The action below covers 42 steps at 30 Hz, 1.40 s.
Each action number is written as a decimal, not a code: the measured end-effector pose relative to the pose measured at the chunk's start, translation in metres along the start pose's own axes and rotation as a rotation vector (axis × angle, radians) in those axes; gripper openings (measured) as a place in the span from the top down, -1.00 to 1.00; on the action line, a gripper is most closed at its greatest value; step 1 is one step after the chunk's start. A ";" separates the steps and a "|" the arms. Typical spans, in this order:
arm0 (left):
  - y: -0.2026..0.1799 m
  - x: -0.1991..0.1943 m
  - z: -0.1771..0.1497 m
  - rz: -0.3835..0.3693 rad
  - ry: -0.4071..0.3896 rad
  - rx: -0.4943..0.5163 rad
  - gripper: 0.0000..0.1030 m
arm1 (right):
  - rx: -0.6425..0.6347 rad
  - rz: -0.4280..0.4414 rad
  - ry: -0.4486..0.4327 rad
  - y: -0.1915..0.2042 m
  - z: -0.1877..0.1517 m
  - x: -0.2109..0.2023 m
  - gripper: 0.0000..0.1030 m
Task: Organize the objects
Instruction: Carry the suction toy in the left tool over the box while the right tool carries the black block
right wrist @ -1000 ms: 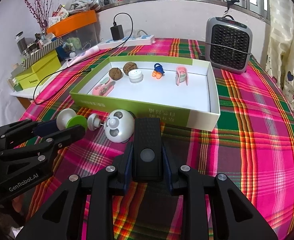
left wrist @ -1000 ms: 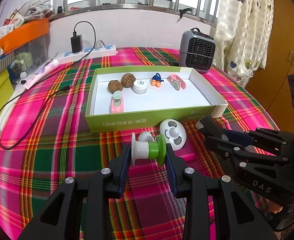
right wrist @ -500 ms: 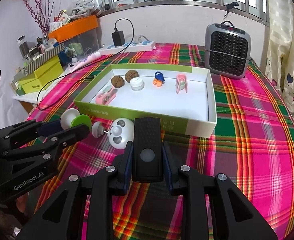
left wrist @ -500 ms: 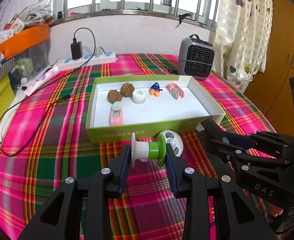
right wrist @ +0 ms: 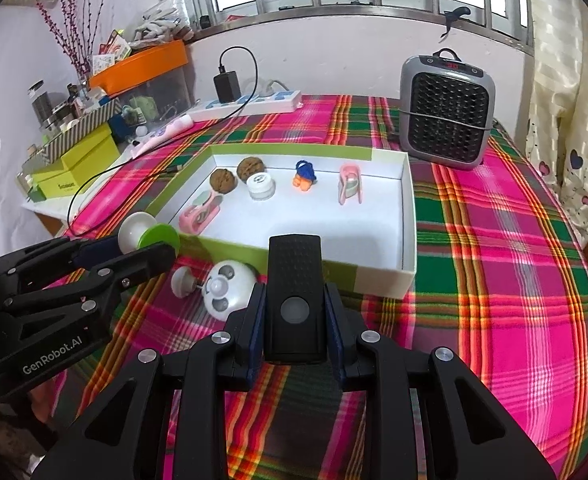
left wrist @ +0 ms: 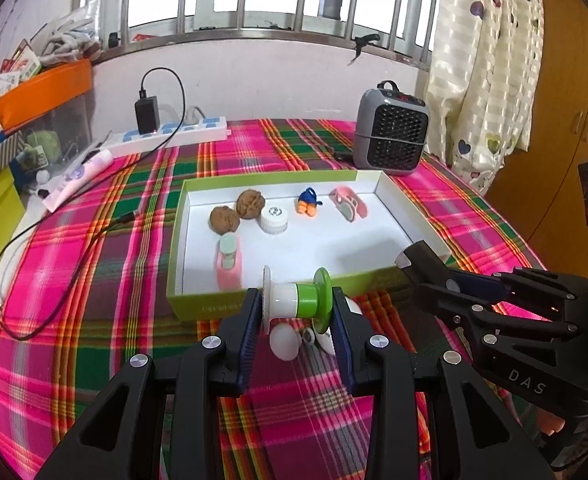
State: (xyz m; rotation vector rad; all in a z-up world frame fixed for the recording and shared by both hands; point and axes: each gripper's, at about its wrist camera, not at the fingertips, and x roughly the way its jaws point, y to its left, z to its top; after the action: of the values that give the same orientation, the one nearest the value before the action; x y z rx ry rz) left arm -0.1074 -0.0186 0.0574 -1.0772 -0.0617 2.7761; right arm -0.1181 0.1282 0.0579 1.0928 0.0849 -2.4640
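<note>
1. Already in shallow green-walled white cardboard tray (right wrist: 408, 216): two brown walnuts (right wrist: 222, 179), white round cap (right wrist: 260, 186), orange-and-blue toy (right wrist: 304, 176), two pink plastic clips (right wrist: 350, 182).
2. Left tool (left wrist: 297, 322) clamped on white-and-green plastic spool (left wrist: 297, 295), raised just before tray's near wall.
3. Right tool (right wrist: 294, 320) clamped on black rectangular remote (right wrist: 294, 292), above counter.
4. Left outside: white round panda-face toy (right wrist: 226, 291) on plaid-clothed counter (right wrist: 494, 280).

Home room: plaid tablecloth (right wrist: 494, 280), heart curtains (left wrist: 486, 80), small heater (right wrist: 448, 114), wardrobe (left wrist: 566, 120).
</note>
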 end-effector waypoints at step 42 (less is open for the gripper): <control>0.016 0.073 0.029 0.029 0.080 -0.008 0.39 | 0.070 -0.185 0.121 -0.045 0.058 0.074 0.45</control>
State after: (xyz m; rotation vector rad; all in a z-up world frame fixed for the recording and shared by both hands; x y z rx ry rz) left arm -0.1822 -0.0217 0.0283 -1.1993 -0.0474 2.7567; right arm -0.2208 0.1276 0.0391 1.3185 0.1434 -2.5780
